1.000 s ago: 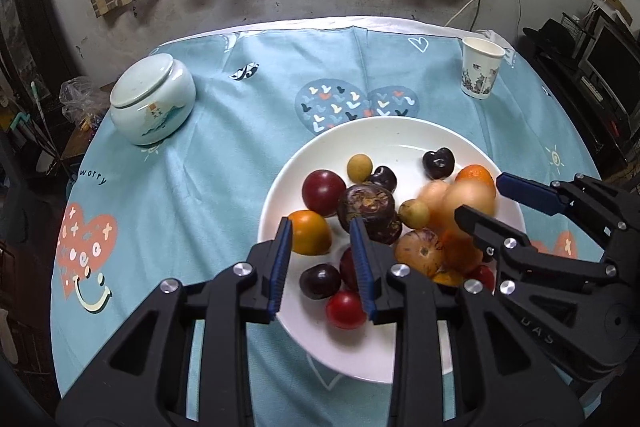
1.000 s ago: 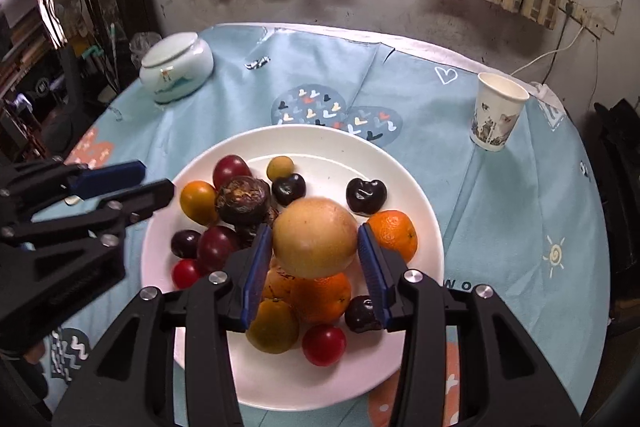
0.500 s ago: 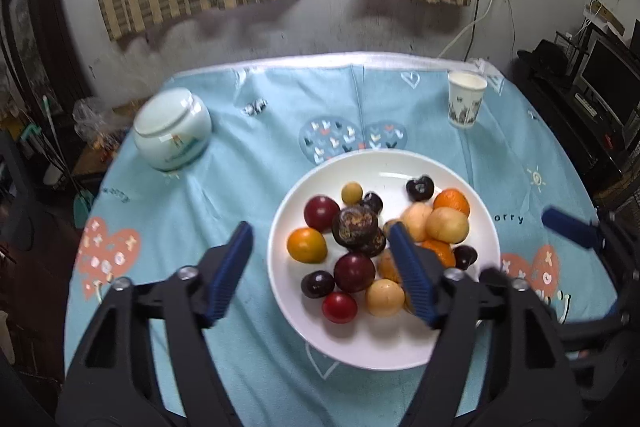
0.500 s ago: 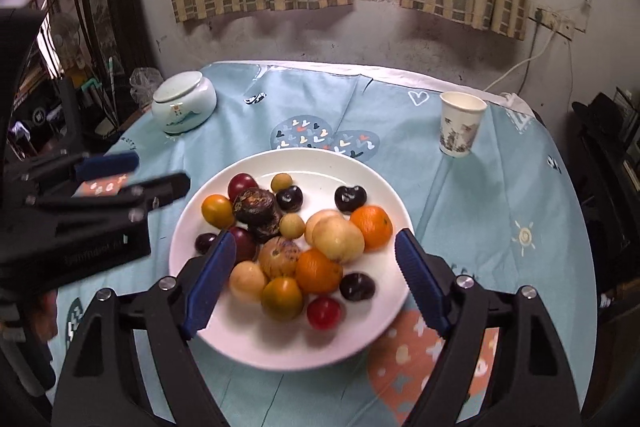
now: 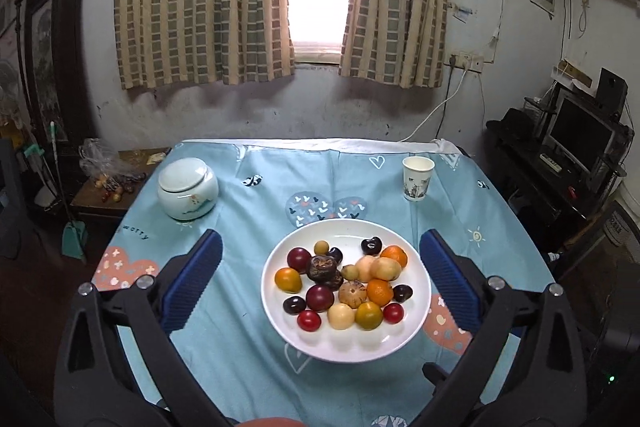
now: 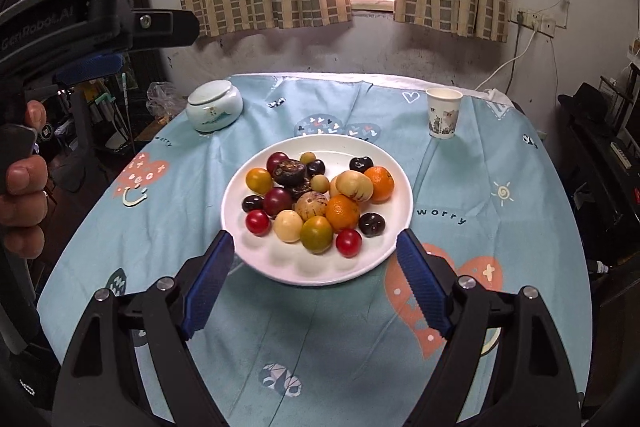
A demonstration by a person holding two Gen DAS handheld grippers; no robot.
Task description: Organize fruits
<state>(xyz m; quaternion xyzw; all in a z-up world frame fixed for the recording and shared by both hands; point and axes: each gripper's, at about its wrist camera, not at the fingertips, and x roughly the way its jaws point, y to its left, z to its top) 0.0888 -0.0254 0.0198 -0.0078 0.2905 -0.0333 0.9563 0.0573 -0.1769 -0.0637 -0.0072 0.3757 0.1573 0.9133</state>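
A white plate (image 5: pixel 416 311) (image 6: pixel 372 259) sits on the blue tablecloth and holds several fruits: oranges (image 5: pixel 379 292) (image 6: pixel 341 211), a pale yellow fruit (image 5: pixel 385 268) (image 6: pixel 354 185), dark plums (image 5: pixel 319 297), red cherry tomatoes (image 6: pixel 348 242) and a brown mangosteen (image 5: pixel 321 267). My left gripper (image 5: pixel 320 283) is open and empty, raised back from the plate, its jaws framing it. My right gripper (image 6: pixel 316 267) is open and empty, just short of the plate's near rim. The left gripper's body also shows in the right wrist view at upper left, held by a hand.
A pale lidded ceramic jar (image 5: pixel 187 187) (image 6: pixel 215 105) stands at the table's back left. A paper cup (image 5: pixel 417 178) (image 6: pixel 443 111) stands at the back right. Dark furniture with a monitor (image 5: pixel 580 139) is off the table's right side.
Both grippers have opened and pulled up and back from the plate. The right gripper let go of the pale yellow fruit, which now lies among the fruits on the plate.
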